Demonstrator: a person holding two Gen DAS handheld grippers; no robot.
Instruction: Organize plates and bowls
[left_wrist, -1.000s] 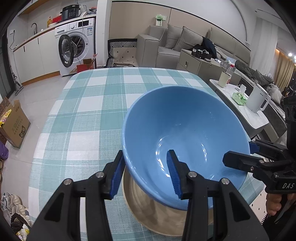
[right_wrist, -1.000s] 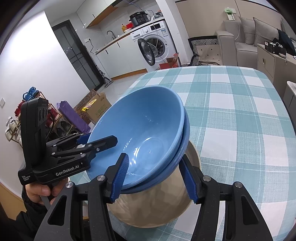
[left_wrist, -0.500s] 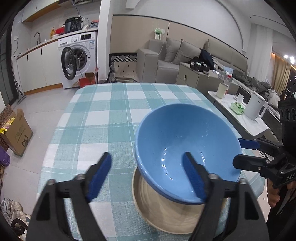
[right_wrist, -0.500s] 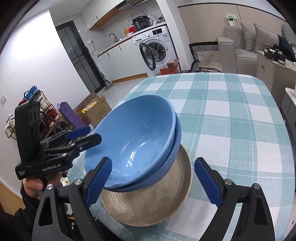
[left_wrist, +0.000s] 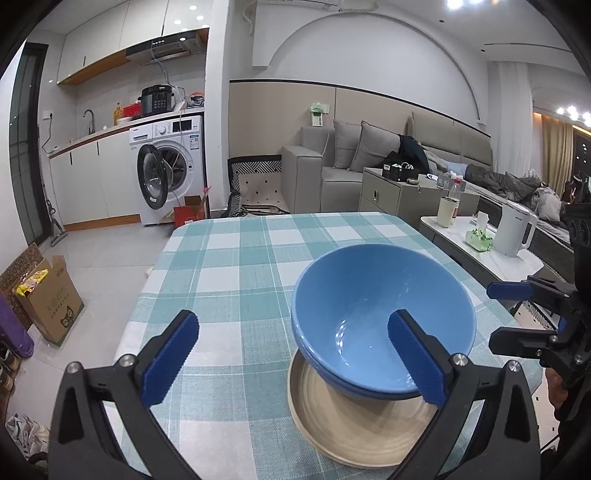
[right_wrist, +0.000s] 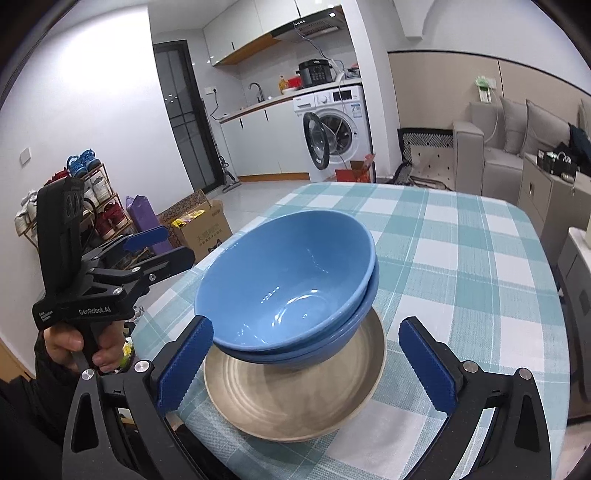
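Two blue bowls (left_wrist: 380, 321) sit nested, tilted, inside a wide beige bowl (left_wrist: 354, 435) on the checked tablecloth (left_wrist: 236, 280). The stack also shows in the right wrist view, with the blue bowls (right_wrist: 284, 280) resting in the beige bowl (right_wrist: 295, 402). My left gripper (left_wrist: 291, 358) is open and empty, held back from the stack on its near left side. My right gripper (right_wrist: 306, 362) is open and empty, with its jaws wide on either side of the stack's near edge and clear of it. Each gripper shows in the other's view, at the frame's side.
The stack stands near the table's front corner (right_wrist: 207, 428). A low side table (left_wrist: 480, 254) with a white kettle (left_wrist: 515, 229) is to the right. A cardboard box (left_wrist: 48, 295) and a washing machine (left_wrist: 168, 170) stand on the floor to the left.
Both grippers opened and let go of the top blue bowl, then drew back from the stack. The bowl now rests nested in the lower blue bowl.
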